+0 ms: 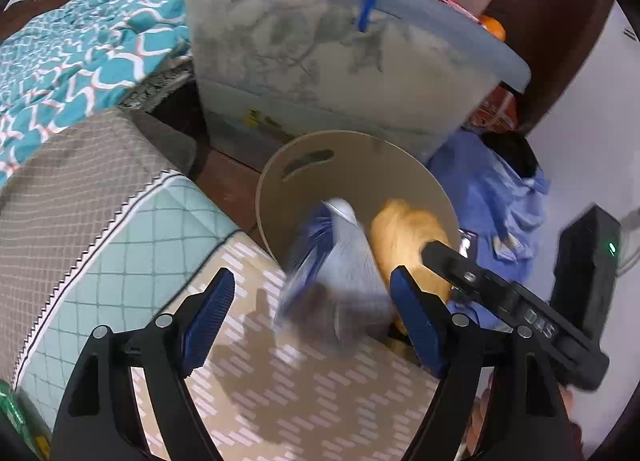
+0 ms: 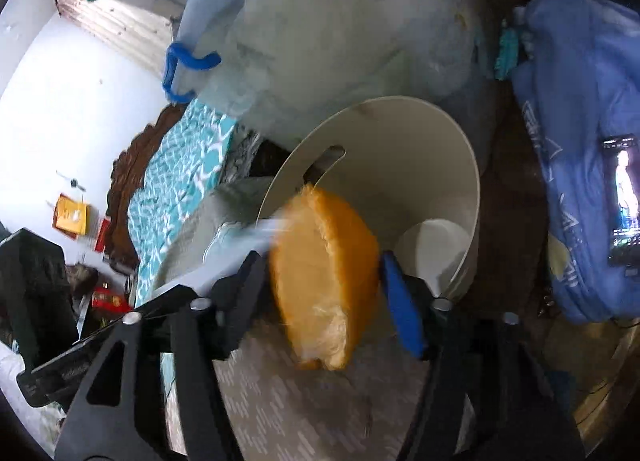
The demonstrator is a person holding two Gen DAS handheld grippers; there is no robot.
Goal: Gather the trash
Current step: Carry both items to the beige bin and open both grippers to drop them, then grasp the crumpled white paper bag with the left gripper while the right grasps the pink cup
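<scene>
Both drops are lined up over the bin (image 1: pixel 276 181): left hand-held gripper (image 1: pixel 316 321) is spread, with the blue-grey wrapper (image 1: pixel 340 273) blurred between the pads, apparently loose. Right hand-held gripper (image 2: pixel 324 293) is spread around the orange wrapper (image 2: pixel 326 281); I can't tell if the pads touch it. Keep both above the bin mouth until the trash falls clear of the rim, then withdraw.

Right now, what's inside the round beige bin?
In the right wrist view, a white round thing lies at the bottom of the beige bin. The orange trash at the mouth covers the rest, so anything else down there is hidden.
</scene>
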